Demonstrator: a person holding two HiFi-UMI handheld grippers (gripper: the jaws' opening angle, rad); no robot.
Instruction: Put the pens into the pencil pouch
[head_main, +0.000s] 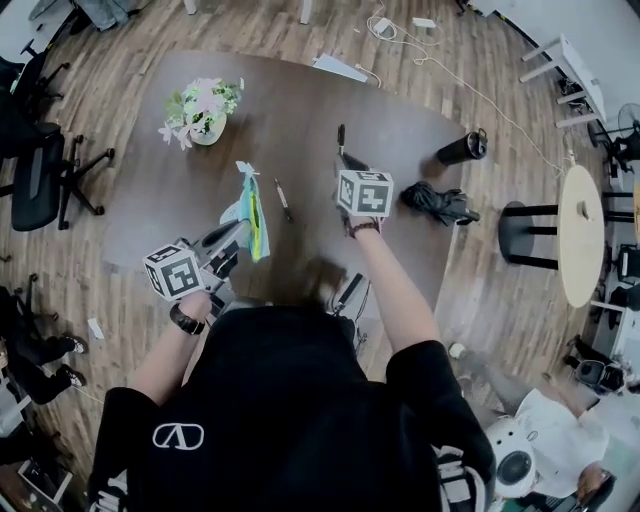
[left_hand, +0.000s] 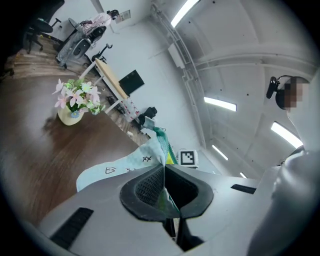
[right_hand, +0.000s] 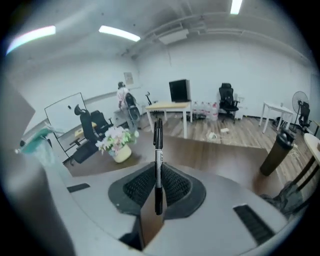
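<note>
In the head view, the jaws of the right gripper (right_hand: 157, 186) are hidden under its marker cube, and only the far end of the black pen (right_hand: 158, 150) is seen poking out beyond it. In the right gripper view the jaws are shown clenched on that pen, which is held upright between the pads with its capped end pointing away. The print on its pale barrel cannot be read. The near edge of the table (head_main: 300, 100) is covered by the person's body.

The pencil pouch (head_main: 253, 215) is gripped at its near edge by the left gripper (left_hand: 164, 189), whose pads are pressed together on the fabric. The pouch is raised above the table, left of the right gripper. It is pale blue with small dark drawings and a yellow-green lining. Whether its mouth is open cannot be made out.

A second pen (head_main: 283, 198) is left lying on the table between the two grippers. A flower pot (head_main: 203, 110) stands far left, and a black bottle (head_main: 461, 149) lies far right.
</note>
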